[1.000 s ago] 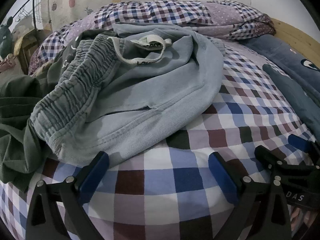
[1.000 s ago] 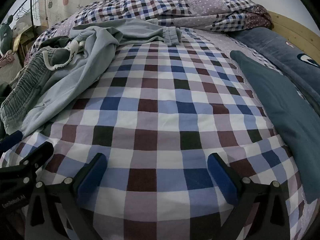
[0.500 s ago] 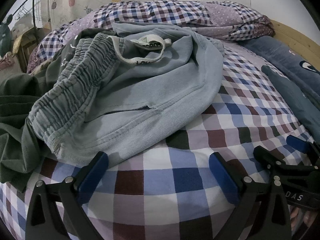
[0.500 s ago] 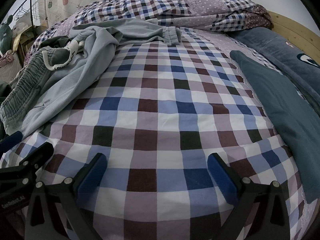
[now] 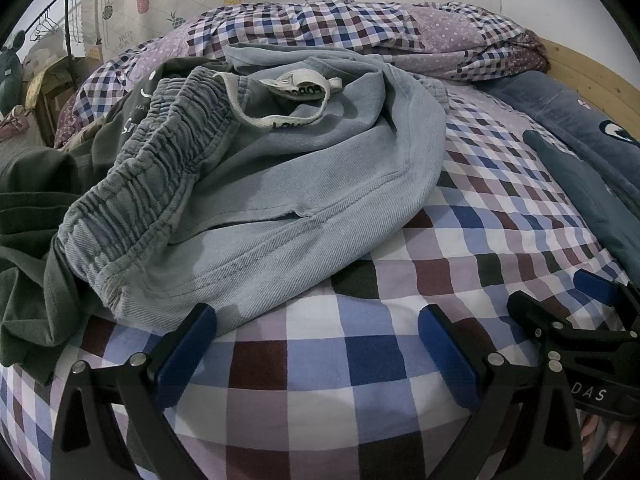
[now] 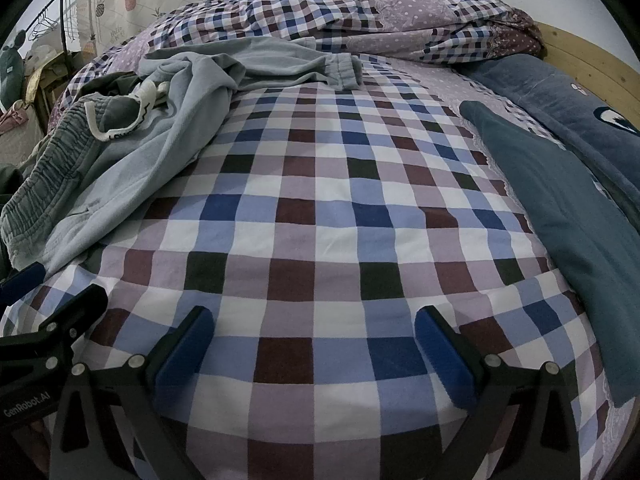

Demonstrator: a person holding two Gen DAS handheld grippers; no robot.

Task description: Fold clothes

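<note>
Crumpled light-blue denim pants (image 5: pixel 280 184) with elastic waistband sit centre-left of frame on checkered bed sheet (image 5: pixel 460 240), partly over dark green garment (image 5: pixel 28 240). Left gripper (image 5: pixel 316 344) spread, empty, just below pants hem. Right gripper (image 6: pixel 312 344) spread over bare sheet.

Left claw (image 5: pixel 316 344) gapes wide; right claw (image 6: pixel 314 346) likewise, side by side.

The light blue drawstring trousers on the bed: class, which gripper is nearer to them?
Left. The left gripper sits open at the edge of the light blue drawstring trousers; the right gripper, also open, sits over bare checked sheet, trousers off to its left.
</note>
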